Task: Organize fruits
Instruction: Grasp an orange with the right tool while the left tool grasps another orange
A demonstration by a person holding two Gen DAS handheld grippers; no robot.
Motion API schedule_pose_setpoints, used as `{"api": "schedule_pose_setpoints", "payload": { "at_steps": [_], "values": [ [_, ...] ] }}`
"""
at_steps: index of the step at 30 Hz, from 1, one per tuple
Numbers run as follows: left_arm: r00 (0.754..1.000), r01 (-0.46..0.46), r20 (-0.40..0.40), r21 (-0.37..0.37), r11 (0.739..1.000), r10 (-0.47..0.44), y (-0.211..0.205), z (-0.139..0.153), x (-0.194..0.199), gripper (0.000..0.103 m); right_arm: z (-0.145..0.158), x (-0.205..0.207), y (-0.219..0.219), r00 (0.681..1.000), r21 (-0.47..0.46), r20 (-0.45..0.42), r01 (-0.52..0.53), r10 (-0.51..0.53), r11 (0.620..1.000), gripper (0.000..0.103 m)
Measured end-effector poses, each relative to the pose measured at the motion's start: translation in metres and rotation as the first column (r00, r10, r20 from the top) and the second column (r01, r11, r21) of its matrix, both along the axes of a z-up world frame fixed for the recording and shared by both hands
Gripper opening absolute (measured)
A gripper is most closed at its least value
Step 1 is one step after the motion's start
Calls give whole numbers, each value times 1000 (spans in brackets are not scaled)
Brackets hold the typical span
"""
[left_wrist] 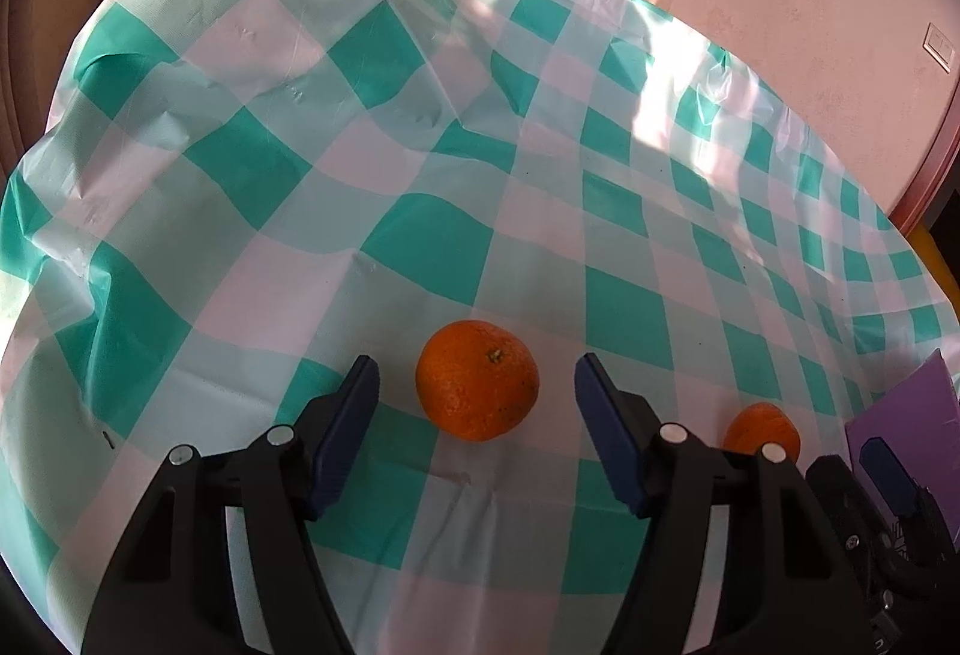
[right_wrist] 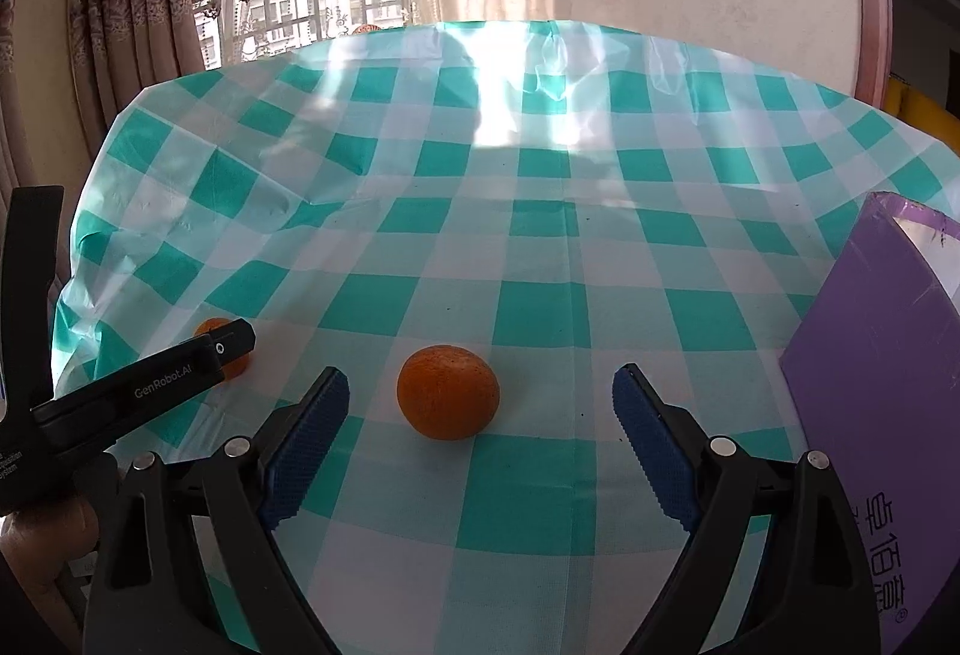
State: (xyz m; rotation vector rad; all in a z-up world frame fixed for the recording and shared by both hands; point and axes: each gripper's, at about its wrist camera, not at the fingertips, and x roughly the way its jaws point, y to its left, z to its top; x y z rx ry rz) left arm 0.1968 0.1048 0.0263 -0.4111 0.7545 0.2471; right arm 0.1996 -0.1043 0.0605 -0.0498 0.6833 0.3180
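Two oranges lie on the checked cloth, one ahead of each gripper. Between the spread jaws of the left gripper sits the left orange, stem up, with clear gaps to both pads, so nothing is gripped. The right gripper stands wider apart still, and the right orange rests just ahead of its tips, a little toward the left pad, untouched. A purple box stands at the right edge, close beside the right gripper; it looks like the likely place for the fruit.

Risks, as I judge them: round fruit rolls, so a pad landing off-centre could nudge an orange away across the slick, wrinkled cloth. Both grippers work close together and could knock each other. Pads dragging low might snag and bunch the cloth.
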Motion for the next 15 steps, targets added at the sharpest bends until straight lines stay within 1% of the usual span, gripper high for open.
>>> {"api": "schedule_pose_setpoints", "payload": {
  "at_steps": [2, 6, 7, 9, 12, 15],
  "values": [
    [1000, 4, -19, 3, 1000, -4, -1, -2, 2, 67, -5, 4, 2, 1000, -9, -19, -3, 3, 1000, 87],
    [999, 12, -52, 56, 998, -9, -8, -2, 7, 66, -11, 10, 7, 998, -16, -55, -11, 10, 1000, 86],
    [998, 12, -59, 67, 998, -8, -9, -2, 7, 64, -12, 11, 8, 998, -16, -60, -13, 12, 1000, 86],
    [997, 6, -72, 89, 996, 1, -10, -2, 8, 52, -13, 14, 10, 998, -16, -67, -17, 16, 1000, 85],
    [997, 7, -78, 100, 995, 1, -11, -2, 9, 48, -16, 20, 14, 997, -26, -81, -14, 12, 1000, 80],
    [997, 25, -81, 107, 994, -16, -13, -2, 10, 42, -19, 24, 18, 996, -36, -91, -16, 13, 999, 77]
  ]
}}
